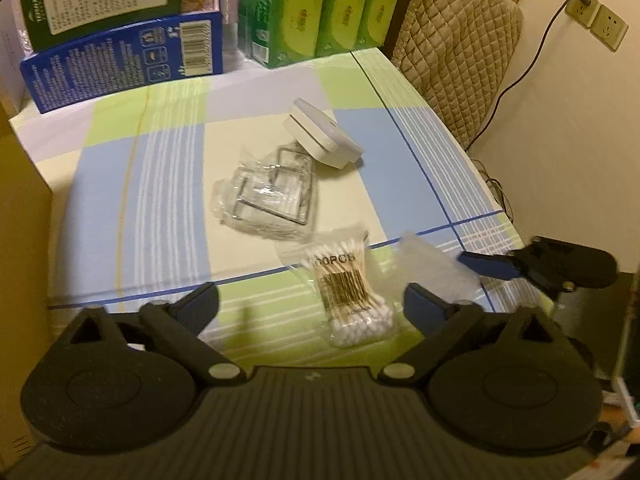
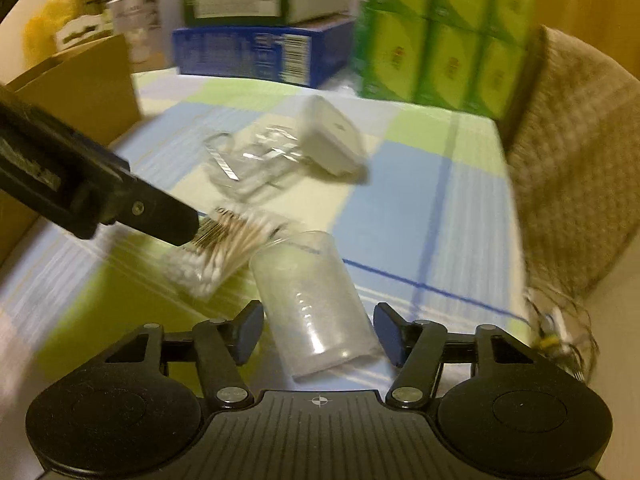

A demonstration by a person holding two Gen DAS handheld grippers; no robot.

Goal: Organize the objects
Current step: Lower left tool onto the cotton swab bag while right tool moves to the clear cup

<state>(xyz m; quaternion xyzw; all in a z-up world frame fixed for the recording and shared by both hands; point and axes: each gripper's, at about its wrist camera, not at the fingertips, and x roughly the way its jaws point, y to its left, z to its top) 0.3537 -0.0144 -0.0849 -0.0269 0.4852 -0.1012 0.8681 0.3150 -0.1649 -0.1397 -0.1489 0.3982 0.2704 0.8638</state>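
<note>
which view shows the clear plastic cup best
The right wrist view: the clear plastic cup lies on its side, whole, between the open right gripper fingers. The left wrist view shows only a blurred translucent patch.

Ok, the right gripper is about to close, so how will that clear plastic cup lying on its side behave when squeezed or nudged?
The clear plastic cup lies on its side between the open right gripper's fingers, so a nudge would probably roll it. Its walls look thin, so it may flex or slip under a hard squeeze. It looks empty, so likely light.
</note>
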